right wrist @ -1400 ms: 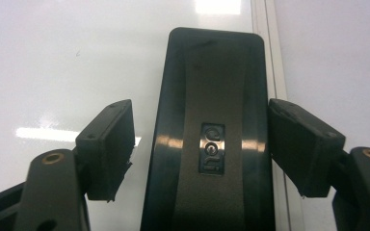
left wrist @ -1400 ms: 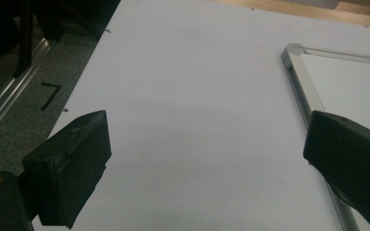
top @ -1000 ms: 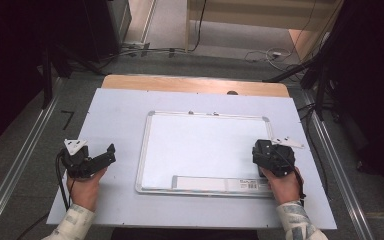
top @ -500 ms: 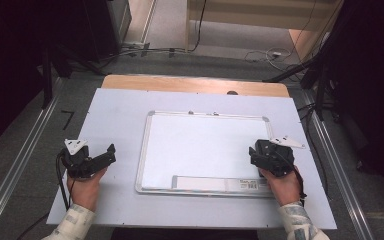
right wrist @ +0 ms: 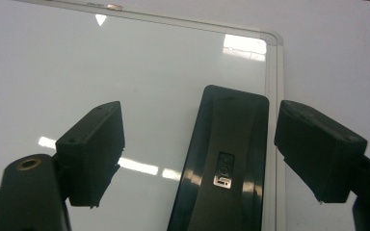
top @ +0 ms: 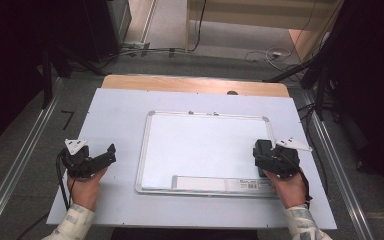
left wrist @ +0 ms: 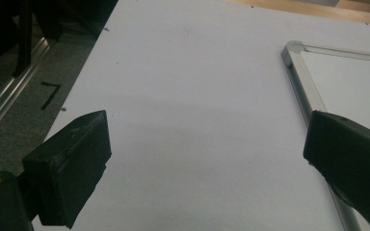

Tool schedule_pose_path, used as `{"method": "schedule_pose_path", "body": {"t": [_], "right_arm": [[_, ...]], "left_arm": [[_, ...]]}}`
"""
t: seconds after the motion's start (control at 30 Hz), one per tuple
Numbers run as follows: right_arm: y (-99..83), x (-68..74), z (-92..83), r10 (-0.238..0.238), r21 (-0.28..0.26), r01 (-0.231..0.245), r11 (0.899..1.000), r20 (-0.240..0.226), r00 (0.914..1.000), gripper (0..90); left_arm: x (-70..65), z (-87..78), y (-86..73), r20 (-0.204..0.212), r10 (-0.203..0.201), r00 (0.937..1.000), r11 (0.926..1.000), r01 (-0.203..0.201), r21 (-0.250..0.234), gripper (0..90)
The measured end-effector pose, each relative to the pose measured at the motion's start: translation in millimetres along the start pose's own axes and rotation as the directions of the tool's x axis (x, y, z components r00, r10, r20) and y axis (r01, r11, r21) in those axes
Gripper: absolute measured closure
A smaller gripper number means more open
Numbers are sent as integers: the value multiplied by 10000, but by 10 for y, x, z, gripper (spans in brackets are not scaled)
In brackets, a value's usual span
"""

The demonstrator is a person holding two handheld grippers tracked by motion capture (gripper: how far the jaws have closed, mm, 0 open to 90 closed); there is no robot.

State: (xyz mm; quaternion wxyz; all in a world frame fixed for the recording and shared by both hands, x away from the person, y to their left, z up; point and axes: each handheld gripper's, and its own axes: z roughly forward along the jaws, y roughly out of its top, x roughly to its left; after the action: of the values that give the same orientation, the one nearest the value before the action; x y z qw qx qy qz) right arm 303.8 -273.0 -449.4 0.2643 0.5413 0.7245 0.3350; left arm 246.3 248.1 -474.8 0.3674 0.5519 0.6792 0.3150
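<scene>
A white whiteboard (top: 205, 145) with a silver frame lies flat in the middle of the pale table top (top: 120, 110). On it, close to its right frame, lies a black eraser (right wrist: 226, 154). My right gripper (top: 264, 150) (right wrist: 197, 110) stands over the eraser with one jaw on each side; its jaws have just opened wide and then closed a little, and the pads stay clear of the eraser. To the left of the board my left gripper (top: 109, 154) (left wrist: 206, 120) rests open over bare table, with the whiteboard's left frame (left wrist: 298, 72) by its right jaw.
A strip of wooden table edge (top: 195, 85) runs behind the pale sheet. Metal rails (top: 20, 160) run along both sides of the table. Cables and dark stands (top: 320, 65) sit on the floor beyond.
The right gripper has shifted very slightly to the left over the board's right edge. The left gripper has stayed where it was.
</scene>
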Motion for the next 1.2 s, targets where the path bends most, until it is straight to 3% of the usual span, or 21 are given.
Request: {"method": "schedule_pose_path", "body": {"t": [0.6,1.2], "right_arm": [[-76,-190,-126,368,-156,-369,9992,-74,9993,160],[-129,-310,-216,614,-320,-609,9976,143,9980,161]], "left_arm": [[1,3,1,19,16,10000,10000,-16,17,34],[5,8,-2,32,-3,10000,10000,3,50,33]]}}
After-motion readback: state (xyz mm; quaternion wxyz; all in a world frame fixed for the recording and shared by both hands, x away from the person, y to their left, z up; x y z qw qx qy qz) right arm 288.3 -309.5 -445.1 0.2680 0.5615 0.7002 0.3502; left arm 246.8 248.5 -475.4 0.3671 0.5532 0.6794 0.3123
